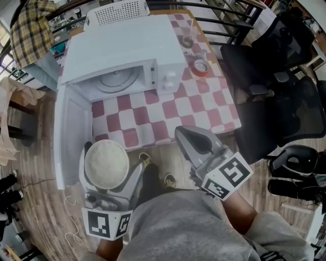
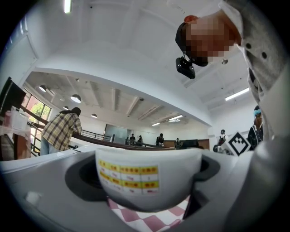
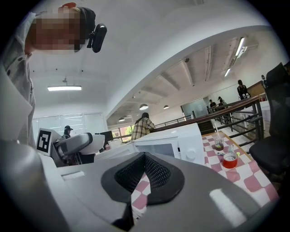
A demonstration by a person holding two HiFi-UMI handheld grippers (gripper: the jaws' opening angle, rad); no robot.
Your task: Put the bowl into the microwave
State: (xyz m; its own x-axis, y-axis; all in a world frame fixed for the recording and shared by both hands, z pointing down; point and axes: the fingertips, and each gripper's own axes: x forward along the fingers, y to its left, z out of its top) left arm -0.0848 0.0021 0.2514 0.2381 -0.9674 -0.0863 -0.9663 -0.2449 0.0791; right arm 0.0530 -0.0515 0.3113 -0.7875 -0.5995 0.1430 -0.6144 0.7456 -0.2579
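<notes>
L gripper: jaws clamped on the white bowl, one jaw per side. In the L gripper view the bowl fills the gap between the jaws, and a yellow label is seen on its wall. The bowl is held upright, mouth up, off the near edge of the table, just beside the lower end of the open microwave door. It's not inside the oven yet.

R gripper: jaws pressed together, nothing gripped. In the R gripper view only checked cloth is seen below the pads. It's held over the table's near edge, right of the bowl, apart from it.

Microwave: white, set at the table's back-left, door swung wide, cavity open, glass turntable seen inside, nothing on it.

Also on the table, right of the microwave: red round item and a clear cup. A white perforated basket is seen behind the microwave. Black chairs are at the right.
</notes>
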